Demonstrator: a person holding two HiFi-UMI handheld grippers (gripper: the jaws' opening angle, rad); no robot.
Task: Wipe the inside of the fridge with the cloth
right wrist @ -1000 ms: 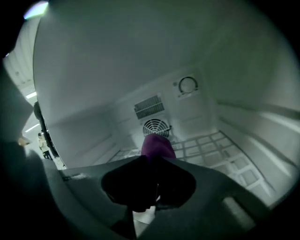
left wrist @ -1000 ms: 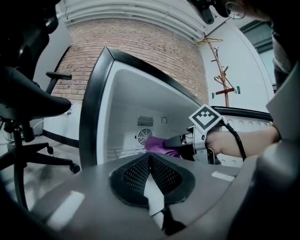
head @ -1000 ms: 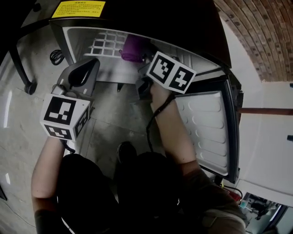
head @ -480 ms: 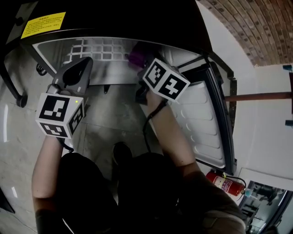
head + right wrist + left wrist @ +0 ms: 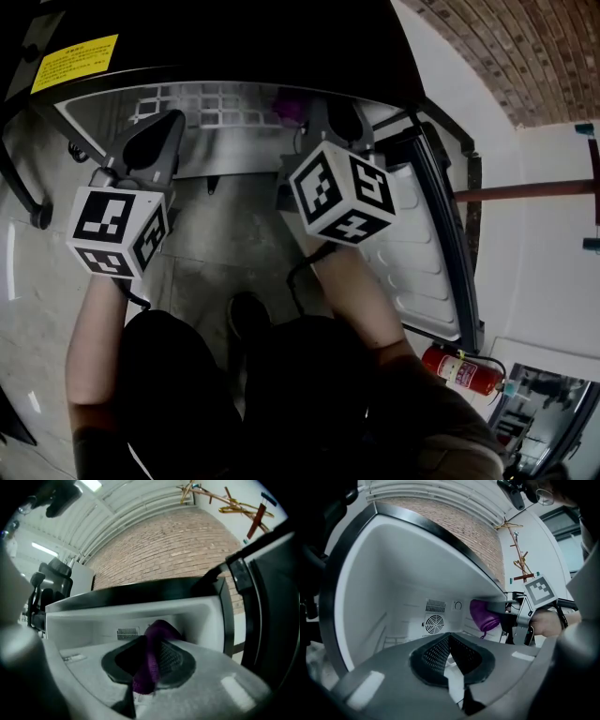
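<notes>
The purple cloth (image 5: pixel 145 672) is clamped in the right claw (image 5: pixel 152 641) inside the fridge (image 5: pixel 393 588), with the fridge door (image 5: pixel 422 244) to its right; the left claw (image 5: pixel 449 638) is clenched empty.

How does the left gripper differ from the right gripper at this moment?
The right gripper is shut on the purple cloth; the left gripper is shut on nothing. The right gripper holds its cloth inside the fridge, at its right side; the left gripper hangs before the opening. Both point into the fridge.
</notes>
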